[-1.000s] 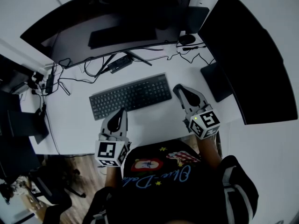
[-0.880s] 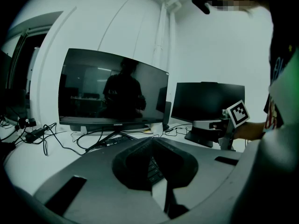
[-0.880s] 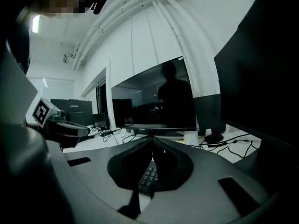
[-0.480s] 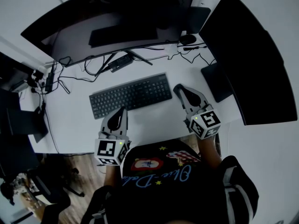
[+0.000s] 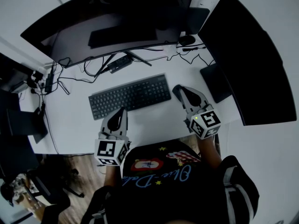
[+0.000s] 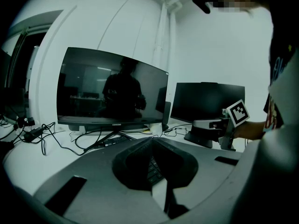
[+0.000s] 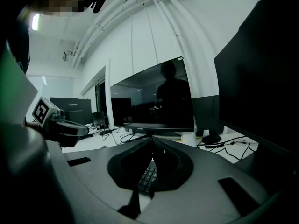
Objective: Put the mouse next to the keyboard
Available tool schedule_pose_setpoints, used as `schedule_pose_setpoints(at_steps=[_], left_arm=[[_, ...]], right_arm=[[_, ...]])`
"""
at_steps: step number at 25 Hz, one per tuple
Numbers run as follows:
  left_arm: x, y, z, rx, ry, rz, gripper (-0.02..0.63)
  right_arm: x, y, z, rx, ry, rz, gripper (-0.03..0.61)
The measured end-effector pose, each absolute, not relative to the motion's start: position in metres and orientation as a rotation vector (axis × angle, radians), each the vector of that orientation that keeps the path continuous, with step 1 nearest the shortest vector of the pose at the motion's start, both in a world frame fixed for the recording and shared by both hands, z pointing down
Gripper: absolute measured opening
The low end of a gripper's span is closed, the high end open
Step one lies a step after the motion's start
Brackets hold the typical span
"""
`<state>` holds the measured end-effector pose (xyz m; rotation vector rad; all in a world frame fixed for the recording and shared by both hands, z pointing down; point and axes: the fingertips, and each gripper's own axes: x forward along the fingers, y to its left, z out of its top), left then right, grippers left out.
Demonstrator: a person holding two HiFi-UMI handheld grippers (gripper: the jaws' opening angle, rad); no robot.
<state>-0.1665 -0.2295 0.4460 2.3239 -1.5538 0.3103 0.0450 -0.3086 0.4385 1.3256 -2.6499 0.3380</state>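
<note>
The black keyboard (image 5: 130, 96) lies across the middle of the white desk (image 5: 154, 120). The dark mouse (image 5: 187, 39) sits far back, between the two monitors, with its cable trailing beside it; in the right gripper view the mouse (image 7: 211, 138) shows as a small dark dome. My left gripper (image 5: 120, 112) rests at the keyboard's near left edge, jaws together and empty. My right gripper (image 5: 177, 88) sits just off the keyboard's right end, also shut with nothing in it. Keyboard keys (image 7: 147, 176) show through the gap under its jaws.
A wide curved monitor (image 5: 107, 22) stands behind the keyboard, and a second dark monitor (image 5: 247, 59) angles in at the right with its base (image 5: 216, 82) on the desk. Loose cables (image 5: 93, 69) and a small black box (image 5: 119, 63) lie behind the keyboard.
</note>
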Motion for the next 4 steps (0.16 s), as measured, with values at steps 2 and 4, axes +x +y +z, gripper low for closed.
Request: schedule_pose_setpoints(at_steps=[2, 4], left_arm=[[-0.1662, -0.2285, 0.4468, 2.322, -1.555, 0.314, 0.0], [-0.1658, -0.2272, 0.4479, 2.319, -1.553, 0.319, 0.0]], right_arm=[[0.0462, -0.3082, 0.4376, 1.326, -2.651, 0.338, -0.002], [0.0476, -0.3077, 0.4368, 1.328, -2.651, 0.337, -0.002]])
